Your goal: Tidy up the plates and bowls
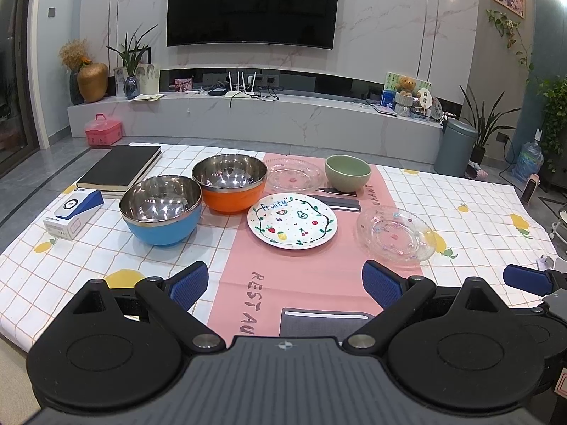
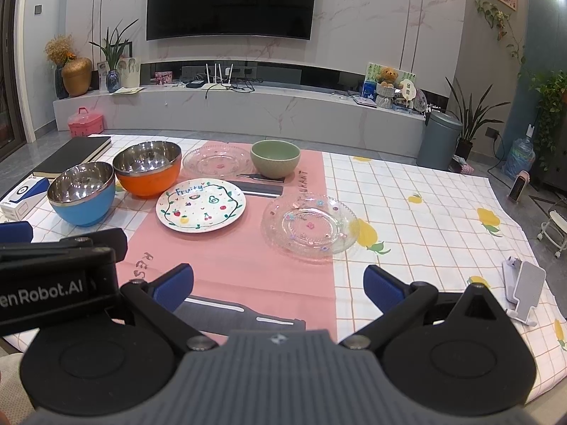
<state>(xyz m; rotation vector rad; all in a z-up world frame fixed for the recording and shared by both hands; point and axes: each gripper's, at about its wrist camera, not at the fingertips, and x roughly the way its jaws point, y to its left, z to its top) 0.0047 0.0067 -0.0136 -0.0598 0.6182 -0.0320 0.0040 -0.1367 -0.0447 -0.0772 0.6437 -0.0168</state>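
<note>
- The tablecloth [image 1: 443, 191] is white with a thin orange grid and scattered yellow lemons.
- A pink runner [image 1: 294, 283] lies down the middle, lettered in grey.
- The blue bowl [image 1: 161, 209] has a shiny steel inside.
- The orange bowl [image 1: 229, 182] is steel-lined too.
- The green bowl [image 1: 347, 172] is a pale, plain sage.
- The white plate [image 1: 292, 220] bears a dark green vine ring, small red, yellow and green fruits, and blue lettering.
- Two clear glass plates [image 1: 396, 234] [image 1: 295, 174] carry tiny pink and blue flowers.
- The book [image 1: 120, 167] at the table's far left corner is black.
- The small box [image 1: 73, 214] is white and blue.
- Both grippers' [image 1: 285, 278] [image 2: 278, 283] pads are blue, on black arms.
</note>
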